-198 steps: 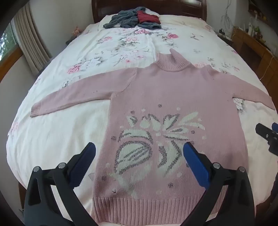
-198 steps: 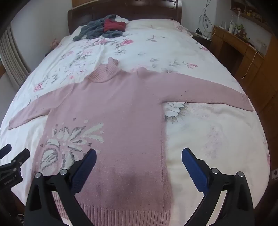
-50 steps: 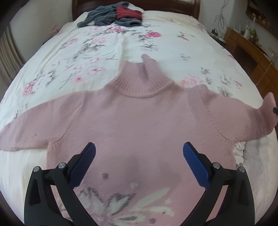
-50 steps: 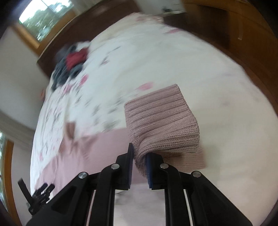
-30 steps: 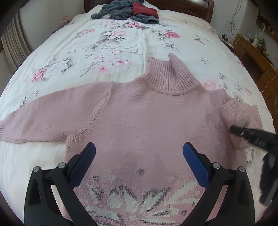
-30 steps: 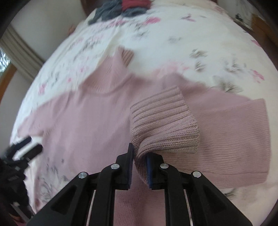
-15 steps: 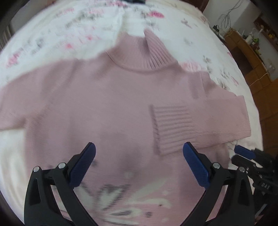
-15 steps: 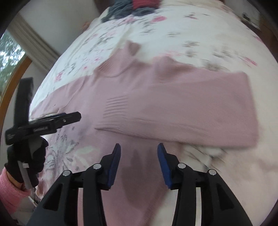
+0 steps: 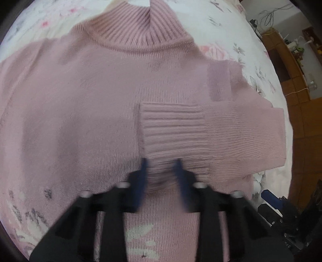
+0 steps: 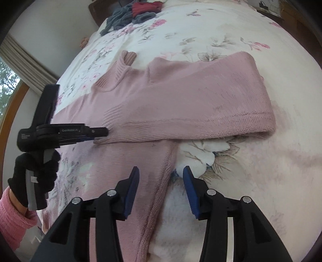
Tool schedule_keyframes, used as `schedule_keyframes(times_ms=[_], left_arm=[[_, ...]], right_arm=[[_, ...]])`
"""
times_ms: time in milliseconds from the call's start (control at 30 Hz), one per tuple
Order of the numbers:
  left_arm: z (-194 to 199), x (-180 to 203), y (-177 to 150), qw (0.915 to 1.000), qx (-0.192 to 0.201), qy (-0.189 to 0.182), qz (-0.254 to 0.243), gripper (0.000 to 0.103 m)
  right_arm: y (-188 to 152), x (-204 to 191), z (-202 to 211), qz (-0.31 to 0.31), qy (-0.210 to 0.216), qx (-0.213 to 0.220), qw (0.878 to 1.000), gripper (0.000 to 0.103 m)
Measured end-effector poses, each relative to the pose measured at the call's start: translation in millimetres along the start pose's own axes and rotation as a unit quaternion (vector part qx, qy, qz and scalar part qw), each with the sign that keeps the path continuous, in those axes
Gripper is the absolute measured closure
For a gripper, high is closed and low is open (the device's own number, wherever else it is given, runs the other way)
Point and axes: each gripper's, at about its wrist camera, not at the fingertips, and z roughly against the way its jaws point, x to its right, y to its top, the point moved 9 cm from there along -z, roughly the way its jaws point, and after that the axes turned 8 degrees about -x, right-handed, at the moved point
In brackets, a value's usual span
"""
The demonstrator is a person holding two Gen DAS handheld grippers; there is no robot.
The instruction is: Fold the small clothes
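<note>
Sleeve (image 9: pixel 231 129) now folded across pink sweater (image 9: pixel 80 112), left claw (image 9: pixel 161 173) at cuff

The left gripper (image 9: pixel 161 165) is motion-blurred in its own view, so whether its jaws touch the ribbed cuff (image 9: pixel 173 129) is unclear. The sweater's (image 10: pixel 153 104) other sleeve and hem run past the frame edges.

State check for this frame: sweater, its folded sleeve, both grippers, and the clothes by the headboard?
Pink sweater: flat on the bed, front up.
Right sleeve: folded across the chest, cuff near the centre.
Left gripper: jaws partly open around the cuff edge, blurred.
Right gripper: open, empty, over the side seam.
Grey and red clothes: heaped, unfolded.
</note>
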Motion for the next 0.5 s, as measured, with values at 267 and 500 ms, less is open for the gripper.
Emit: schedule_keyframes(times_ms=[267,500], left_arm=[[70,-3,12,0.9946,0.099,-0.03,-0.009,0.097],[127,-66,28,0.9873,0.157,0.028,0.004,0.098]], right_arm=[[9,13,21,-0.016,-0.016,0.024,0.999,0.057],[38,47,39,-0.084,-0.019,0.048,0.995,0.049]])
